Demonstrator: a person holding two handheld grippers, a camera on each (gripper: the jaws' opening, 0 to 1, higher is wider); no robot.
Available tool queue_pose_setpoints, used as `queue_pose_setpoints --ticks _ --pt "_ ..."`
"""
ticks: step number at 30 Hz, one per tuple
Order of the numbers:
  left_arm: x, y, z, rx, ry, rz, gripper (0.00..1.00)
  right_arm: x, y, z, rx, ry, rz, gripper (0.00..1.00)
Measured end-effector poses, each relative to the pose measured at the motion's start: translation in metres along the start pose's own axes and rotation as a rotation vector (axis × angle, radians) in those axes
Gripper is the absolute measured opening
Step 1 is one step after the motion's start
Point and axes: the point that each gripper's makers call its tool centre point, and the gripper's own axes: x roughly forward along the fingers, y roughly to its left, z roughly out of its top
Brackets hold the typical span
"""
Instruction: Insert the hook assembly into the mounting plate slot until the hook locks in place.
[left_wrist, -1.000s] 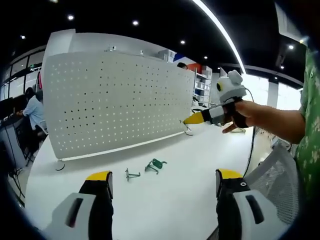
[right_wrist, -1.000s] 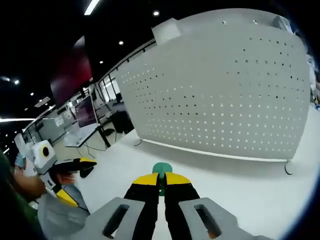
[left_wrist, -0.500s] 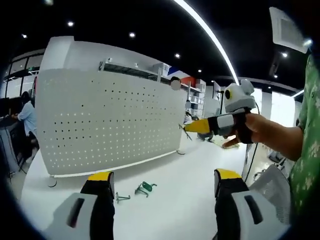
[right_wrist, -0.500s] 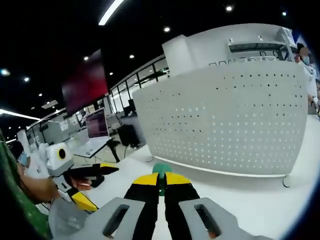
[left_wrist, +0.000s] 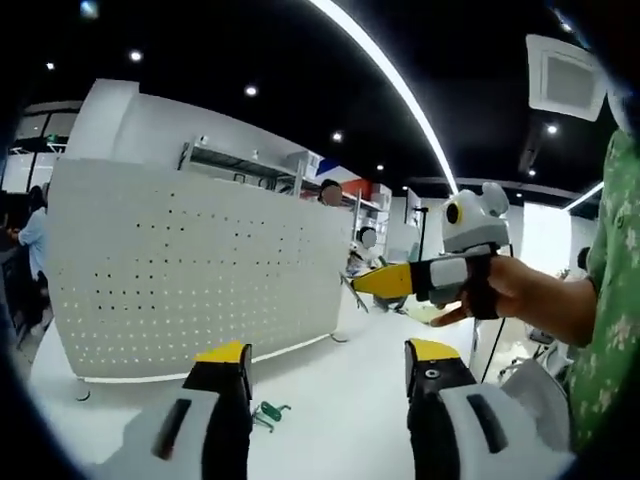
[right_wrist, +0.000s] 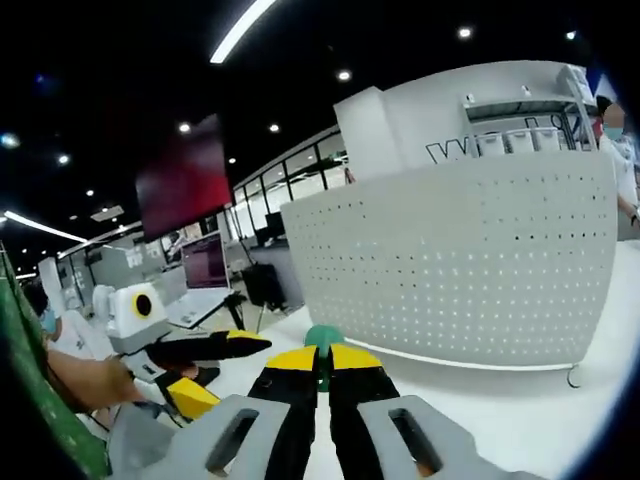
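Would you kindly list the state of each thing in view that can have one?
Right gripper: shut on a green hook.
Left gripper: open, holding nothing.
Pegboard: upright on the white table, no hooks in it.
Spare hook: lying loose on the table.

Open tabletop (left_wrist: 350, 400) before pegboard (left_wrist: 190, 270) (upright)

The pegboard (left_wrist: 190, 275) stands upright on the table (left_wrist: 340, 400). A loose hook (left_wrist: 268, 411) lies on the table just in front of the pegboard. The right gripper (left_wrist: 362, 283), holding another hook (right_wrist: 322, 338), hangs off the pegboard's right end, above the table.
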Motion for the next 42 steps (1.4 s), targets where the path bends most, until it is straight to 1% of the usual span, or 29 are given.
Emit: queue_pose_setpoints --ticks 4,7,8,11,14,23,34,42 --pt "0.007 -0.006 0.006 0.004 -0.02 -0.024 0.54 0.001 0.004 0.003 -0.005 -0.01 0.007 0.01" --pt "0.01 -0.011 0.01 0.009 -0.032 -0.051 0.45 0.001 0.007 0.004 -0.01 -0.013 0.012 0.01" --pt "0.011 -0.013 0.01 0.007 -0.034 -0.058 0.43 0.001 0.008 0.004 -0.011 -0.014 0.014 0.01" --pt "0.015 -0.014 0.011 -0.004 -0.03 -0.064 0.42 0.001 0.01 0.004 -0.009 -0.016 0.017 0.01" --pt "0.016 -0.015 0.009 -0.022 -0.021 -0.074 0.38 0.002 0.012 0.004 -0.011 -0.02 0.022 0.01" --pt "0.02 -0.019 0.01 -0.032 -0.018 -0.093 0.31 0.004 0.019 0.003 -0.01 -0.021 0.034 0.01" --pt "0.025 -0.019 0.022 -0.063 -0.044 -0.105 0.24 0.003 0.023 0.007 -0.012 -0.042 0.038 0.01" --pt "0.028 -0.022 0.019 -0.05 -0.021 -0.113 0.19 0.003 0.027 0.008 -0.014 -0.052 0.047 0.01"
